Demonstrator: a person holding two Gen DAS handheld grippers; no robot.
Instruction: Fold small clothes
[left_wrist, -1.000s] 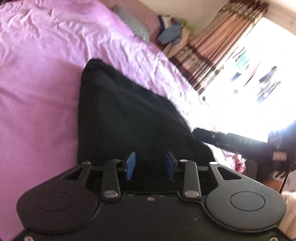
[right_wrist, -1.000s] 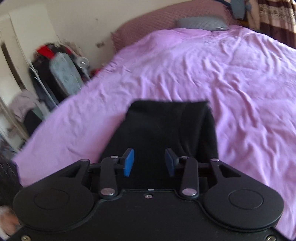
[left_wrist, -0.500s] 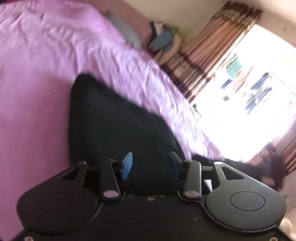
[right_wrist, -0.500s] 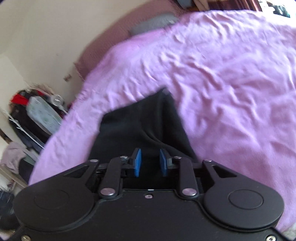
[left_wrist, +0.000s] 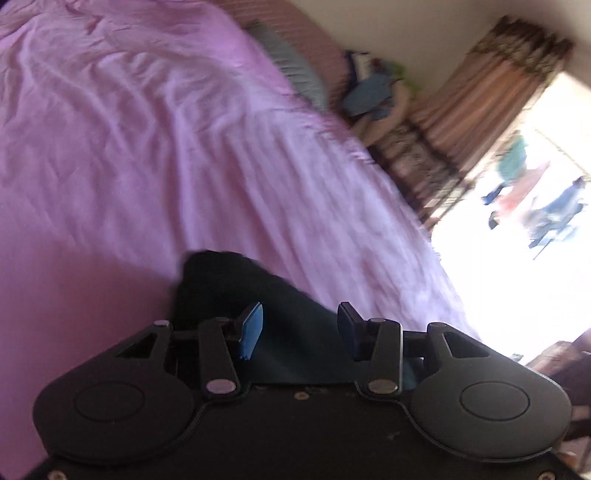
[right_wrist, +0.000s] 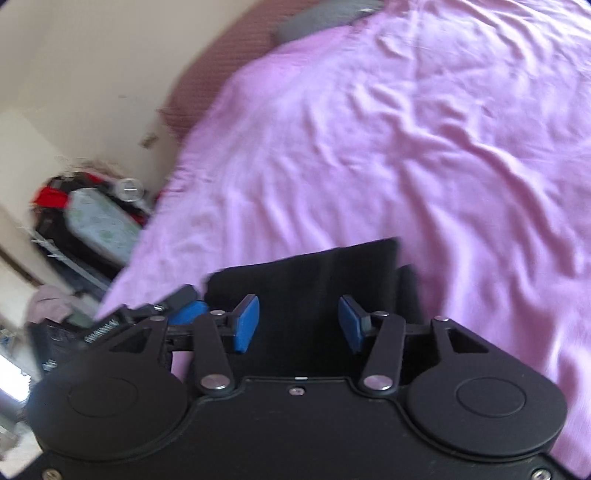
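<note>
A black folded garment (left_wrist: 236, 288) lies on the pink bed sheet (left_wrist: 147, 147), close under my left gripper (left_wrist: 299, 328), which is open with the cloth showing between its blue pads. In the right wrist view the same garment (right_wrist: 325, 273) lies flat near the bed's near edge, and my right gripper (right_wrist: 299, 323) is open just above it, holding nothing. The left gripper's fingertip (right_wrist: 184, 299) shows at the garment's left side in the right wrist view.
A grey pillow (left_wrist: 291, 70) lies at the head of the bed. A pile of clothes (left_wrist: 373, 92) sits by the brown curtain (left_wrist: 480, 96) and bright window. A cluttered rack with clothes (right_wrist: 92, 218) stands left of the bed.
The right gripper narrowed half a second ago and has opened wide again. Both grippers have pulled back, so less of the black garment shows. The left view has swung towards the bed's head.
</note>
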